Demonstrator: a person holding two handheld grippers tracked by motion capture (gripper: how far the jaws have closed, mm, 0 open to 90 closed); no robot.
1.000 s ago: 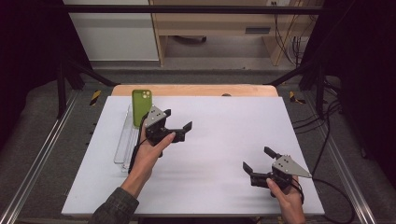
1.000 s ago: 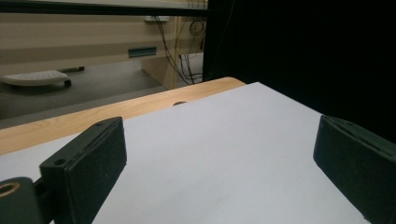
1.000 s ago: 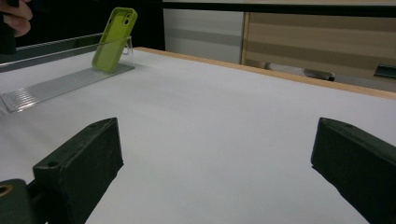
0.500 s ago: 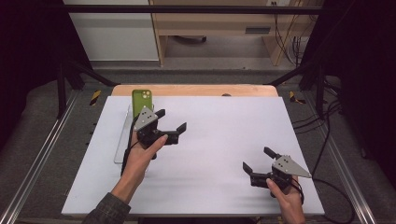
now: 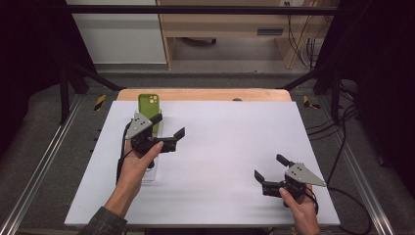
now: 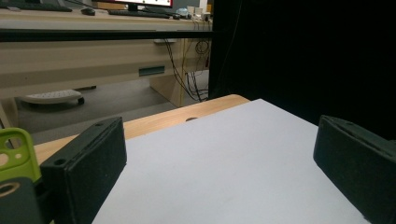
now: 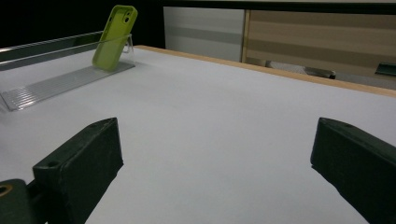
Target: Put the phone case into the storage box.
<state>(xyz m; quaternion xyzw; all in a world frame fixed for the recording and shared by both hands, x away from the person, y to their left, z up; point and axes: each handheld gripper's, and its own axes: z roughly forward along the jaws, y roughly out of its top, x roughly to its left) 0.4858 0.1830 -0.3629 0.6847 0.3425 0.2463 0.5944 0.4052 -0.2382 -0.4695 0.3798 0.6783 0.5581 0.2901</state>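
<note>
Green phone case [image 5: 148,108] leans upright in clear ribbed stand [image 7: 60,81], far-left table corner. Left gripper [image 5: 169,132] beside it, jaws wide, empty; approach step, probably. Next: close on case edge. Right gripper [image 5: 272,168] idle, agape.

I see a lime green phone case [image 5: 148,104] with a slightly darker green camera block. It stands in a clear, colourless ribbed stand [image 7: 56,84]. My left gripper [image 5: 166,131] and my right gripper [image 5: 271,169] are both black, each with a grey plate on top. The table sheet [image 5: 230,142] is plain pale white, and the table edge [image 5: 215,94] is light wood. My left sleeve [image 5: 103,224] has a dark grey-green check pattern.
</note>
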